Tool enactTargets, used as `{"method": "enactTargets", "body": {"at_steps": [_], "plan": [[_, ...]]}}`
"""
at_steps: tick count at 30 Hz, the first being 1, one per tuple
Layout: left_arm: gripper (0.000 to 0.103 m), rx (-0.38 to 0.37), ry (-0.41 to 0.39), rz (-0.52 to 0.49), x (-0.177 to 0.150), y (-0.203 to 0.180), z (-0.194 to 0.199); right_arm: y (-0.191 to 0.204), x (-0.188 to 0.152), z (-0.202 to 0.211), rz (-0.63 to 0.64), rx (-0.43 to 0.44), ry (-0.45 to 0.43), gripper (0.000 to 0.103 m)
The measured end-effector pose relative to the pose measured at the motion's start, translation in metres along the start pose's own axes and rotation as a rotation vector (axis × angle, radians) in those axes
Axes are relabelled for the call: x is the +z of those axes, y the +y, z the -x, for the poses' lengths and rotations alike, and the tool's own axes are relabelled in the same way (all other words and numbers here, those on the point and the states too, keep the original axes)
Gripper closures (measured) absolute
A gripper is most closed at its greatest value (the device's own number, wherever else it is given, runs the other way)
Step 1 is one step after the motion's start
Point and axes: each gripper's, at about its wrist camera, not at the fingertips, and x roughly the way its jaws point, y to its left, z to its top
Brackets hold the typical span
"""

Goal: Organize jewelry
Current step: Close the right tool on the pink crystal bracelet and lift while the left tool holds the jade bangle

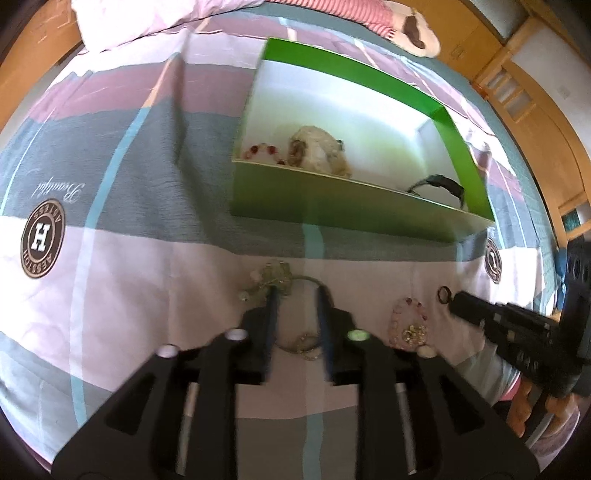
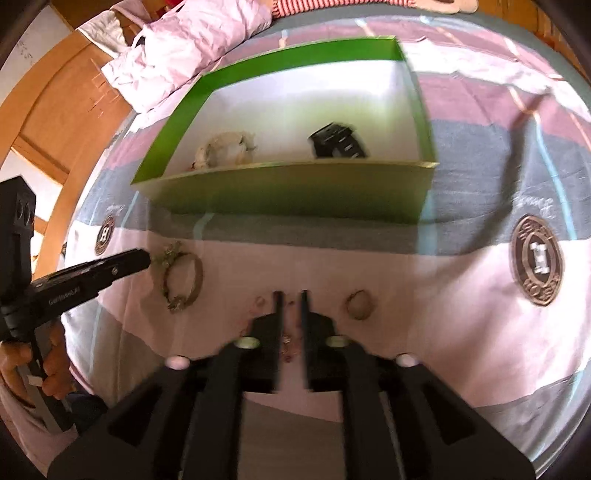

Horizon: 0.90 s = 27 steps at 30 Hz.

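Note:
A green box (image 1: 332, 206) (image 2: 295, 192) with a white inside stands on the bed. It holds a cream bracelet (image 1: 317, 147) (image 2: 225, 149), a red-beaded bracelet (image 1: 264, 151) and a black watch (image 1: 441, 184) (image 2: 338, 142). My left gripper (image 1: 295, 291) (image 2: 147, 258) is open over a thin bangle with a greenish flower charm (image 1: 277, 280) (image 2: 181, 275). My right gripper (image 2: 290, 295) (image 1: 456, 299) is open a little over a pink bead bracelet (image 1: 408, 325) (image 2: 288, 343). A small dark ring (image 1: 443, 294) (image 2: 359, 303) lies beside it.
The bedspread (image 1: 129, 258) has pink, grey and white bands with round brown logos (image 1: 41, 240) (image 2: 537, 260). A pink pillow (image 2: 184, 44) and a striped sleeve (image 1: 369, 14) lie at the far end. Wooden furniture (image 1: 535, 92) stands beyond the bed.

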Motion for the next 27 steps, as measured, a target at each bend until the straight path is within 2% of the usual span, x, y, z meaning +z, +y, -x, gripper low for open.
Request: {"method": "enactTargets", "body": {"at_steps": [1,6,12,15,18,21,23,25,27], "plan": [[0.072,0.005,0.003,0.015,0.001,0.003,0.000,0.003,-0.001,-0.003,0.010,-0.006,-0.002,0.068],[0.063,0.028,0.019,0.095,0.002,0.021,-0.006,0.015,-0.003,-0.020,0.063,-0.064,-0.007,0.069],[0.053,0.042,0.043,0.105,0.002,0.022,-0.019,0.026,-0.008,-0.043,0.123,-0.122,0.037,0.069],[0.046,0.042,0.053,0.121,0.002,0.024,-0.024,0.032,-0.010,-0.044,0.150,-0.130,0.039,0.082],[0.045,0.039,0.067,0.132,0.003,0.024,-0.030,0.033,-0.010,-0.044,0.146,-0.119,0.037,0.088],[0.046,0.051,0.071,0.132,0.004,0.023,-0.036,0.033,-0.009,-0.044,0.141,-0.117,0.035,0.088],[0.051,0.065,0.063,0.122,0.005,0.020,-0.038,0.033,-0.010,-0.044,0.141,-0.116,0.035,0.088],[0.066,0.065,0.056,0.104,0.006,0.017,-0.039,0.033,-0.010,-0.044,0.143,-0.117,0.035,0.088],[0.068,0.066,0.052,0.096,0.007,0.016,-0.040,0.031,-0.010,-0.043,0.146,-0.118,0.034,0.088]]}}
